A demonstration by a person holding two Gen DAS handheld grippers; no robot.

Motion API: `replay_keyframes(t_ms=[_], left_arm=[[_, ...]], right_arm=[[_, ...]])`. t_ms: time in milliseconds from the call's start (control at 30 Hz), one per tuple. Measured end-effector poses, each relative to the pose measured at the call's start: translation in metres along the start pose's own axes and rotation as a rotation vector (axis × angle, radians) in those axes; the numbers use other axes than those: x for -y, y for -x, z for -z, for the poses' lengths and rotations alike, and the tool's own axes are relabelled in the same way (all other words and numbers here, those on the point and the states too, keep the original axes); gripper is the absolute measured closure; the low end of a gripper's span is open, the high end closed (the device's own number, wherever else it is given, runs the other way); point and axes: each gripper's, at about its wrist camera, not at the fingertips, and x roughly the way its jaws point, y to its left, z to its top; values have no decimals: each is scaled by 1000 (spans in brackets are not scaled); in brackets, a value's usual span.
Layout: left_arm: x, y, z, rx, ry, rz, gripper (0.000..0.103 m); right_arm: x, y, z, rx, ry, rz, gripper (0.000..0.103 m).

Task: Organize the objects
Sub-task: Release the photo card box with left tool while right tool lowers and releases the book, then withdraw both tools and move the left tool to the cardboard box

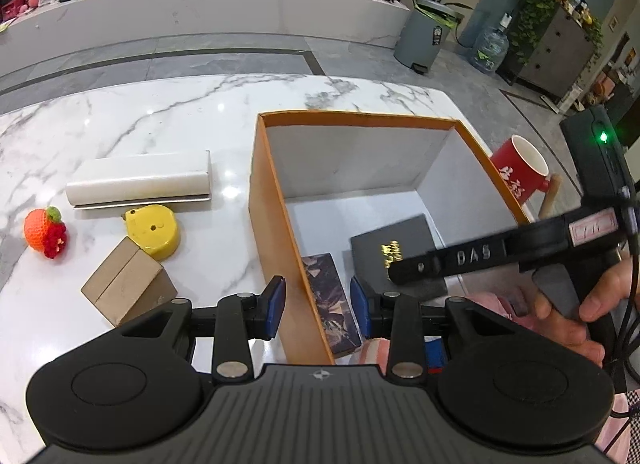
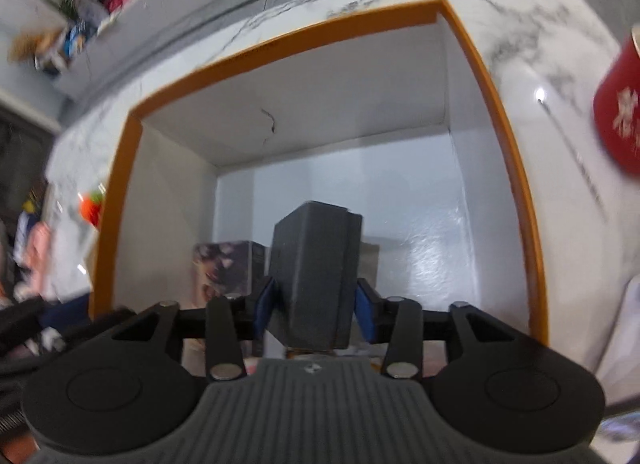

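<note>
An open orange box (image 1: 360, 116) with a white inside stands on the marble table. My left gripper (image 1: 318, 310) straddles its left wall, one blue pad outside and one inside, shut on the wall and the patterned box (image 1: 328, 300) leaning against it. A dark grey box (image 1: 394, 244) with gold print rests on the floor of the orange box (image 2: 280, 41). In the right wrist view the grey box (image 2: 316, 276) sits between the pads of my right gripper (image 2: 316, 310), which stand a little off its sides, open. The patterned box (image 2: 224, 268) is to its left.
Left of the orange box lie a white oblong case (image 1: 140, 179), a yellow tape measure (image 1: 154, 229), a cardboard box (image 1: 128, 284) and a crocheted orange fruit (image 1: 42, 232). A red mug (image 1: 520, 171) stands to the right of the box. A person's hand (image 1: 580, 304) holds the right gripper.
</note>
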Motion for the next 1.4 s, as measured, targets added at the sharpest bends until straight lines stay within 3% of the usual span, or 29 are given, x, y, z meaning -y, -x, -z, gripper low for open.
replay_keyframes(t_ms=[67, 167, 367, 467, 567, 633, 733, 867, 1233, 1333, 1400], left_arm=[[-2, 1, 0, 2, 8, 1, 62], [-4, 2, 0, 6, 10, -8, 62], [-7, 2, 1, 17, 17, -8, 62], [-7, 3, 1, 26, 11, -20, 62], [-7, 2, 2, 25, 8, -16, 62], [-8, 2, 2, 29, 15, -12, 62], [-9, 2, 1, 30, 23, 2, 63], [-7, 0, 1, 14, 13, 25, 76], [-9, 9, 3, 35, 38, 23, 77], [-14, 21, 4, 55, 46, 19, 77], [-18, 29, 5, 68, 49, 20, 77]], right_arm=[[-10, -2, -1, -9, 63, 52, 39], [-18, -5, -3, -17, 134, 123, 33], [-25, -17, -12, -45, 204, 206, 31], [-22, -20, -17, -44, 178, 186, 32], [-24, -20, -20, -40, 208, 189, 49], [-26, -21, -19, -55, 226, 168, 52], [-24, -24, -18, -91, 192, 109, 51], [-31, -25, -13, -96, 236, 123, 51], [-30, -22, -8, -86, 235, 116, 51], [-32, -15, -4, -36, 236, 135, 41], [-34, -8, -3, -1, 236, 137, 41]])
